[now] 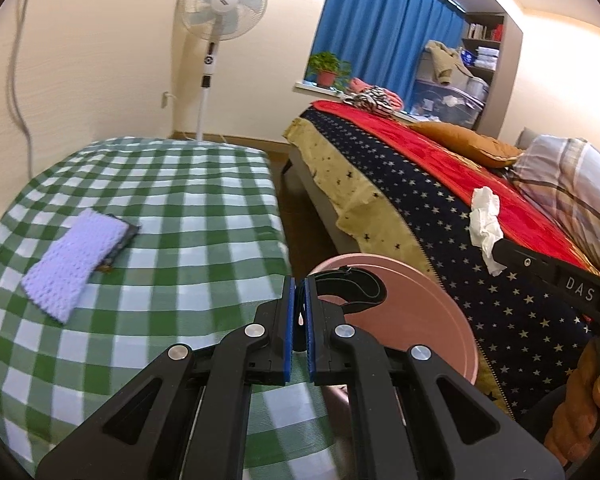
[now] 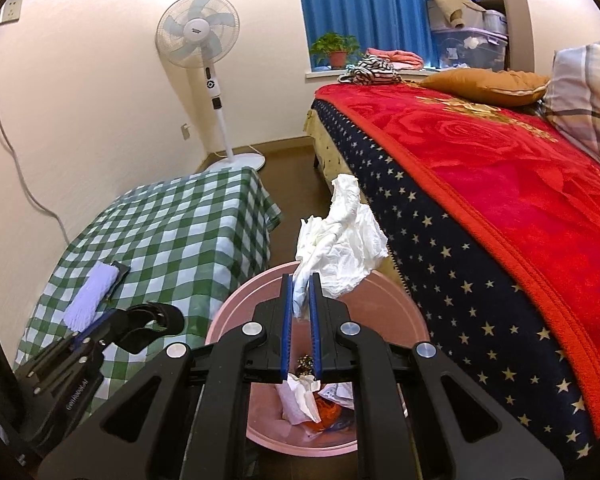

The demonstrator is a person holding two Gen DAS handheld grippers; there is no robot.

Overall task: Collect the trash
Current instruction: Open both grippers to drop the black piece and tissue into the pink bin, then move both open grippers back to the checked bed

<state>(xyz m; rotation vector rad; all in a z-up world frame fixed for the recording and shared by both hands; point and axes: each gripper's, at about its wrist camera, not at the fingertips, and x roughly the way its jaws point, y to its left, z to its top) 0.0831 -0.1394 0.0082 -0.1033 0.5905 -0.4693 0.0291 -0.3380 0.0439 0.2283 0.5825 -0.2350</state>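
Observation:
My right gripper is shut on a crumpled white tissue, which sticks up from the jaws directly over the open pink trash bin. The bin holds more tissue and orange scraps. In the left wrist view the same tissue hangs at the right gripper's tip, beyond the bin. My left gripper is shut on a curved black strap next to the bin's rim, by the checked table. The right wrist view shows the left gripper with that strap low on the left.
A table with a green checked cloth carries a lavender knitted cloth over a dark flat item. To the right runs a bed with a red blanket and starred cover. A standing fan and brown floor lie beyond.

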